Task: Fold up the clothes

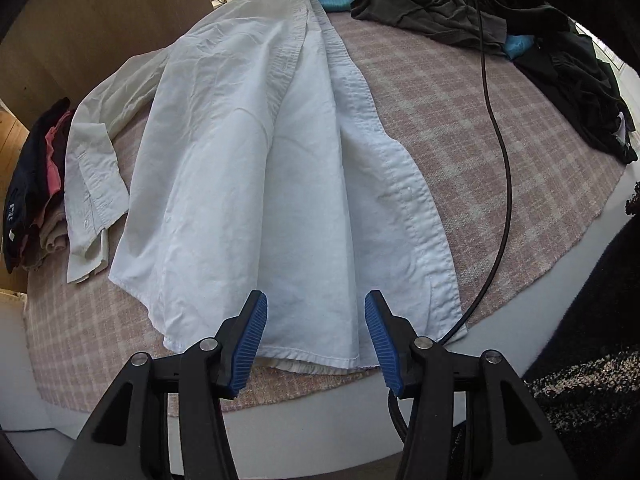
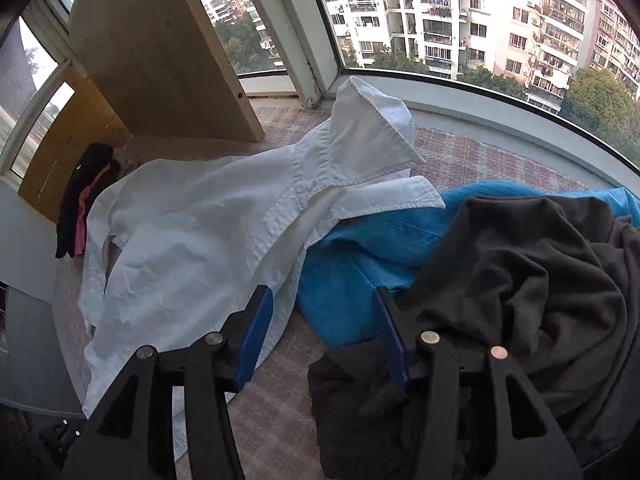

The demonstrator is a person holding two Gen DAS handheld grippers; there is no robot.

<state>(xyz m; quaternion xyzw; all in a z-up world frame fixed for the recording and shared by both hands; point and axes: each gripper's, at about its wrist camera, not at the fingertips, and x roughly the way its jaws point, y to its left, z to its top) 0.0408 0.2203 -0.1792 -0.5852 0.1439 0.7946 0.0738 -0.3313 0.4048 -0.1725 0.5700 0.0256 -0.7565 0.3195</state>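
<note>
The white shirt (image 1: 256, 168) is lying lengthwise on the checked cloth (image 1: 460, 152) that is covering the bench, front up, its button placket running away from the left wrist camera toward the collar at the window end. One front panel is already lying doubled toward the middle; the long sleeve (image 1: 94, 168) is trailing off the far side, near a small stack of folded garments (image 1: 36, 184).

The left tongs (image 1: 316, 340) are hovering over the hem with their jaws standing apart — nothing is pinched between the blue pads. The right tongs (image 2: 322, 332) are hanging at the collar end, also parted and holding nothing, with the shirt's edge on one side and a blue garment (image 2: 360, 256) and a dark heap (image 2: 520, 272) crowding the other.

The step in hand is probably taking hold for the next fold. To do it well, each pair of tongs should be biting both layers at a seam or placket edge, not loose single cloth, so the panel is lifting as one sheet. The right tongs should be keeping clear of the blue and dark pieces, which are lying touching the shirt's shoulder. The black cable (image 1: 500, 128) is draping across the bench just beside the hem — worth steering around. The sleeve is wanting to be brought in before the body is halved.
</note>
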